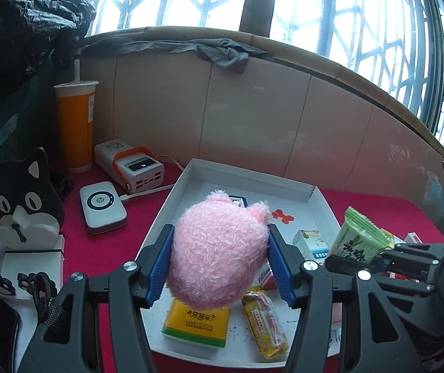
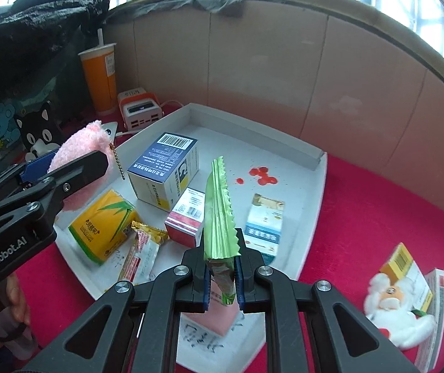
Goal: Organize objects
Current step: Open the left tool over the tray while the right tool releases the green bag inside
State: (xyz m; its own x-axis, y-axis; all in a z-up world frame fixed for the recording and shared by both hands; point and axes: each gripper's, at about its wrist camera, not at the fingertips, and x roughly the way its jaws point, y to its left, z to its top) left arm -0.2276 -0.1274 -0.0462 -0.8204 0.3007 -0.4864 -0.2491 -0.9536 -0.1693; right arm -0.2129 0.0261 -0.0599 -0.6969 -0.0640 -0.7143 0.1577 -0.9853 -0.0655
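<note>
Plush toy (image 1: pixel 218 248), pink and fluffy, sits clamped in the left hand-held gripper (image 1: pixel 220 264) above the white tray (image 1: pixel 318 199). The right hand-held gripper (image 2: pixel 223 275) pinches a green snack packet (image 2: pixel 218 205) edge-on over that tray.

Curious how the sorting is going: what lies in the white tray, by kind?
Boxes: 3 (blue box, red box, pale box)
Tissue pack: 1
Snack bar: 1
Pink block, kind unclear: 1
Total: 6
</note>
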